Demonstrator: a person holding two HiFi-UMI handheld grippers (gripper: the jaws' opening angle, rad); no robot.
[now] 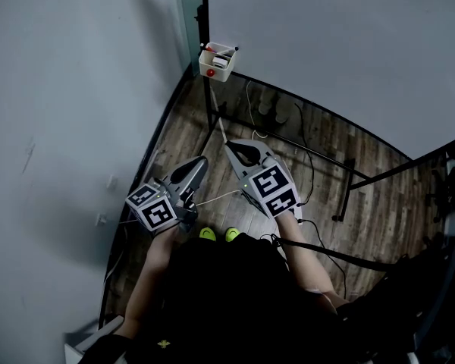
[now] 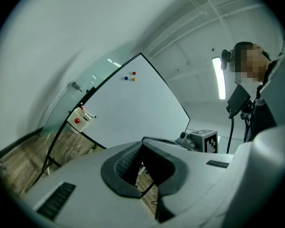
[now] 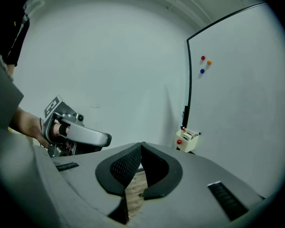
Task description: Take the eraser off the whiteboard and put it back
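Note:
A small white holder box point(image 1: 218, 61) hangs at the lower left corner of the whiteboard point(image 1: 349, 44). It holds a red round piece and a pale block that may be the eraser; I cannot tell for sure. The box also shows in the left gripper view point(image 2: 79, 118) and the right gripper view point(image 3: 186, 140). My left gripper point(image 1: 201, 160) and right gripper point(image 1: 229, 145) are side by side, well short of the box. Each has its jaws shut tip to tip with nothing between them point(image 2: 142, 144) point(image 3: 141, 143).
Three small coloured magnets point(image 3: 205, 63) sit high on the board. The board's black stand legs point(image 1: 347, 196) and loose cables point(image 1: 254, 131) lie on the wood floor point(image 1: 379, 203). A grey wall point(image 1: 61, 89) closes the left side. A dark chair point(image 1: 432, 294) stands at lower right.

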